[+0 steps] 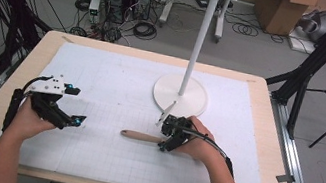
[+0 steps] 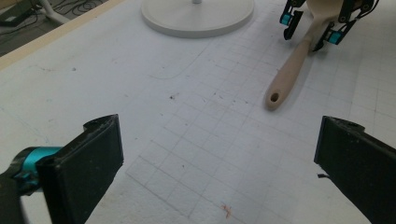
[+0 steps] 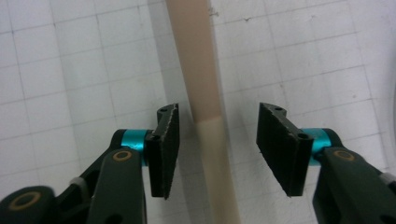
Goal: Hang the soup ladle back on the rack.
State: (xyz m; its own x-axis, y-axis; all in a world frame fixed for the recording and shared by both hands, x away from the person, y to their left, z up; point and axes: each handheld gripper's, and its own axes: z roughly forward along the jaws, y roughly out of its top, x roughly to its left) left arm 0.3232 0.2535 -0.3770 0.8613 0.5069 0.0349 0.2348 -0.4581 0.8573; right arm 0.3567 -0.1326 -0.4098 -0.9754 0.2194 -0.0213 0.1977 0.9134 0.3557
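A wooden utensil (image 1: 140, 137) with a hole in its handle end lies flat on the white gridded mat (image 1: 118, 73). My right gripper (image 1: 167, 135) is open and straddles it, one jaw on each side. In the right gripper view the handle (image 3: 196, 70) runs between the jaws of my right gripper (image 3: 218, 114), nearer the left jaw, with a gap on both sides. My left gripper (image 1: 78, 105) is open over the mat's left part with nothing between its jaws. From my left gripper (image 2: 219, 140), the utensil (image 2: 287, 77) lies ahead to the right under the right gripper (image 2: 310, 28).
A white hook stand with a round base (image 1: 180, 94) and a tall pole (image 1: 201, 32) stands just behind the right hand; its base (image 2: 198, 16) is also in the left gripper view. The mat covers a wooden table (image 1: 34, 59). Tripods, cables and computers are on the floor beyond.
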